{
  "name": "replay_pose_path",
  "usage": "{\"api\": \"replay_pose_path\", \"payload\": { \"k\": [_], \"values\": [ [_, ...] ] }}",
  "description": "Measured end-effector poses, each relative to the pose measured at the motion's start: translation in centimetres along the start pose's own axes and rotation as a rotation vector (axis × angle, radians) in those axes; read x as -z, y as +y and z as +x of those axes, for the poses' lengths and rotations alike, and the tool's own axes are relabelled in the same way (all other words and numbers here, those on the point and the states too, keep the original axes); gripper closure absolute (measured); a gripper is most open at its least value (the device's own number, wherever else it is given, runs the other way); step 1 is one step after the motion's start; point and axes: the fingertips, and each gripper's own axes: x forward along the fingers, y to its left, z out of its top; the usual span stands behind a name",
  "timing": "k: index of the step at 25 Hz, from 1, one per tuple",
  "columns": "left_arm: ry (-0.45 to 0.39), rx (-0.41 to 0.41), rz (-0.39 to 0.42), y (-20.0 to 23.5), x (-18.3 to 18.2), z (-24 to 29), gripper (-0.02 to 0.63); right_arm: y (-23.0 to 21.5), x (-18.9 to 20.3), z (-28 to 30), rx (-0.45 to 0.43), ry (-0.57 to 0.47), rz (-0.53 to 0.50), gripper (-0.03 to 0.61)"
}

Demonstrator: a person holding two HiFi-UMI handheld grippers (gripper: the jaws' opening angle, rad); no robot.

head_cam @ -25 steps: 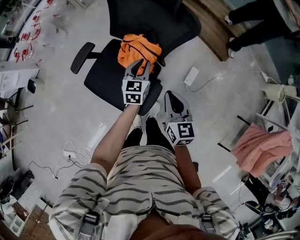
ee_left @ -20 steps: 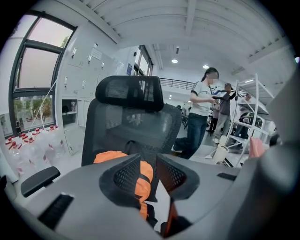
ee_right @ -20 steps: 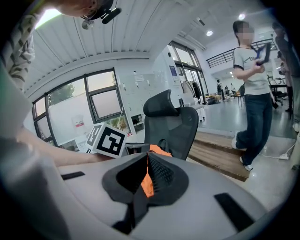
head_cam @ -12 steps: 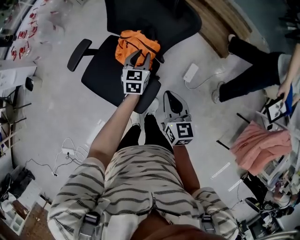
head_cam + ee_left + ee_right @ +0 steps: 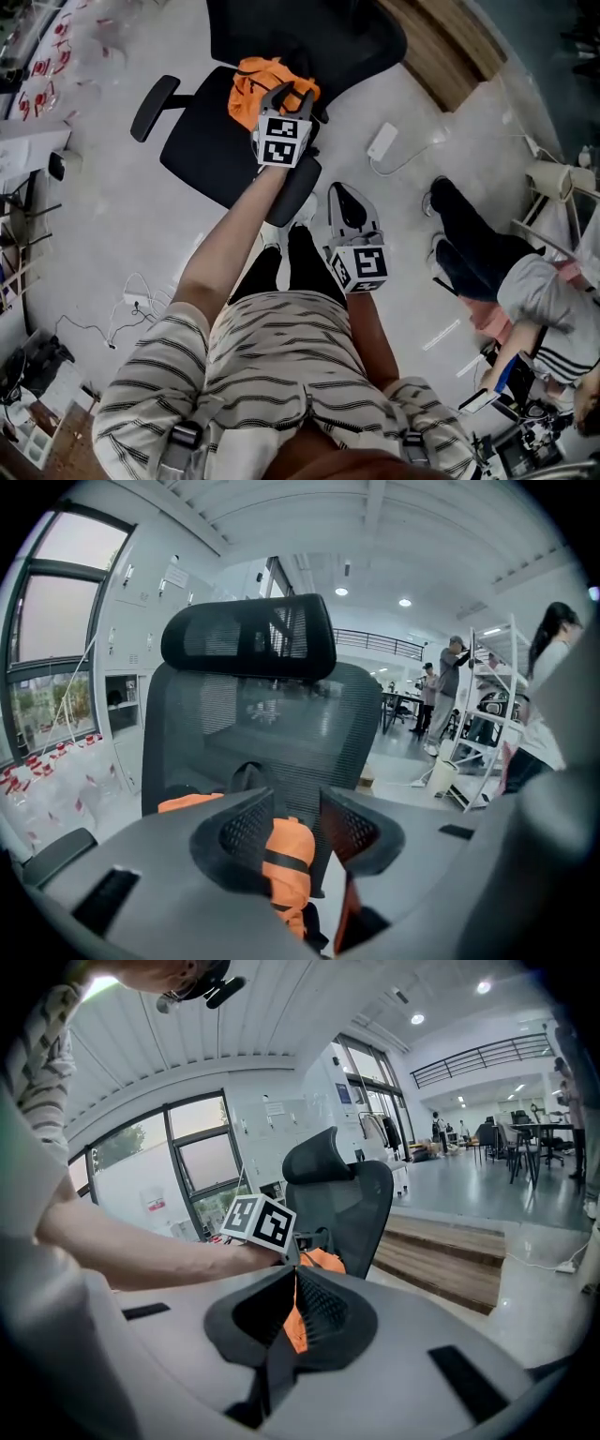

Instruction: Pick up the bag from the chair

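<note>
The orange bag (image 5: pixel 255 82) with black straps lies on the seat of a black office chair (image 5: pixel 211 155), against its mesh back. My left gripper (image 5: pixel 288 97) reaches over the bag's right side. In the left gripper view its jaws have just been opening and stand apart; the bag (image 5: pixel 286 855) shows in the gap between them, and the pads do not press on it. The chair back (image 5: pixel 272 724) rises right behind. My right gripper (image 5: pixel 339 194) hangs back, nearer my legs, and its jaws (image 5: pixel 292 1279) meet at the tips with nothing held.
The chair's armrest (image 5: pixel 152 105) sticks out at the left. A white box with a cable (image 5: pixel 382 147) lies on the floor to the chair's right, below a wooden step (image 5: pixel 441 56). A person (image 5: pixel 506 281) crouches at the right. Loose cables (image 5: pixel 141 305) lie at the left.
My left gripper has moved forward over the bag and its jaws have spread wider. The right gripper has stayed put. A person at the right has come closer and crouched.
</note>
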Motion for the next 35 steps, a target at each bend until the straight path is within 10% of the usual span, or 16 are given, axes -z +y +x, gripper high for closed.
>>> {"api": "replay_pose_path", "payload": {
  "k": [35],
  "values": [
    [0.157, -0.082, -0.146, 2.9, 2.5, 9.3, 0.446, -0.7, 1.5, 1.2, -0.048, 0.058, 0.057, 0.558]
  ]
}}
